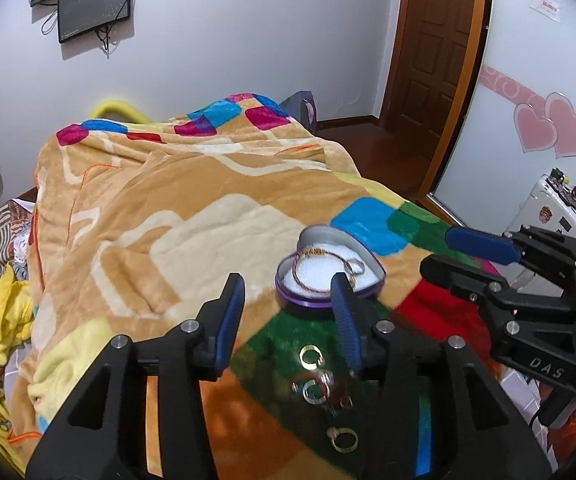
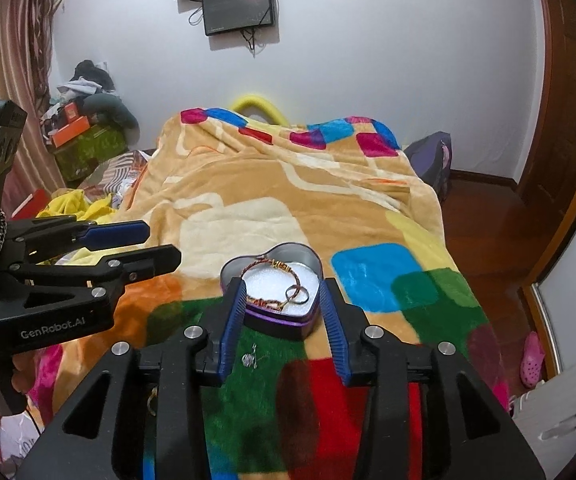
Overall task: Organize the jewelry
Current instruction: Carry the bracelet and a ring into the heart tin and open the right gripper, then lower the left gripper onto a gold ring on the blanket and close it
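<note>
Heart-shaped tin [image 2: 273,316] sits open on the bed's colourful blanket [image 1: 191,216], bracelet [image 2: 265,286] and ring [image 2: 298,294] inside. Loose gold rings [image 1: 312,376] lie nearby. Left gripper [image 1: 288,320] and right gripper [image 2: 281,328] both hover, jaws spread, holding nothing.

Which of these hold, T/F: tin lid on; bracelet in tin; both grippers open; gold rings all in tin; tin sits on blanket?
1. The tin has its lid on. False: it is open, white lining showing.
2. A bracelet lies in the tin. True.
3. The left gripper and the right gripper are open. True.
4. All gold rings are in the tin. False: several lie on the blanket.
5. The tin sits on the blanket. True.
</note>
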A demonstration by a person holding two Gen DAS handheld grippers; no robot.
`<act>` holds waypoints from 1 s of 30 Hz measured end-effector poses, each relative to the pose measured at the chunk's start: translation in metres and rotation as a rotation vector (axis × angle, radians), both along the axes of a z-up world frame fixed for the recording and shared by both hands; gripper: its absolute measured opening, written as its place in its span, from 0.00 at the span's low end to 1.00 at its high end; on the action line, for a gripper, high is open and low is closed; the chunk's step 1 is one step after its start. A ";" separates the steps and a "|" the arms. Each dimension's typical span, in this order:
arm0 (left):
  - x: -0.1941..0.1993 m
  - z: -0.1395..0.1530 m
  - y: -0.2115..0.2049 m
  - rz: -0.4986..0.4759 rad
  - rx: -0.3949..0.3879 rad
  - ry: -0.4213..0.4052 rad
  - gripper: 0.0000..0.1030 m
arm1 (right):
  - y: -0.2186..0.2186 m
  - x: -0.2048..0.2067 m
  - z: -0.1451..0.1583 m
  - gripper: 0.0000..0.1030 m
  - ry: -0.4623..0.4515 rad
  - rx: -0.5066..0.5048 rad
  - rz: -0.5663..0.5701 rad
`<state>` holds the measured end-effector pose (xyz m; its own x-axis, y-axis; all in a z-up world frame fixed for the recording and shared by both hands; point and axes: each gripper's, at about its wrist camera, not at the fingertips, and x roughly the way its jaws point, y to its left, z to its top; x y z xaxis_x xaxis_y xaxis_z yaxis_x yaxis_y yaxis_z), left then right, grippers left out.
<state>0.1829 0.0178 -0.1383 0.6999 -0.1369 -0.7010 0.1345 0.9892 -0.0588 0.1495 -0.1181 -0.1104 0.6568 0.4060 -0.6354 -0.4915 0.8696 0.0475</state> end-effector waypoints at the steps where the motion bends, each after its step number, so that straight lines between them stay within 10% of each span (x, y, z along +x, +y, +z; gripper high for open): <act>1: -0.003 -0.001 0.000 -0.001 0.000 0.004 0.45 | 0.000 -0.003 0.000 0.34 -0.001 -0.002 -0.001; 21: -0.054 -0.076 -0.012 -0.042 -0.067 0.239 0.46 | -0.016 -0.030 -0.037 0.34 0.101 -0.025 -0.032; 30: -0.067 -0.081 -0.018 -0.041 -0.050 0.216 0.46 | -0.018 -0.030 -0.048 0.34 0.138 -0.027 -0.032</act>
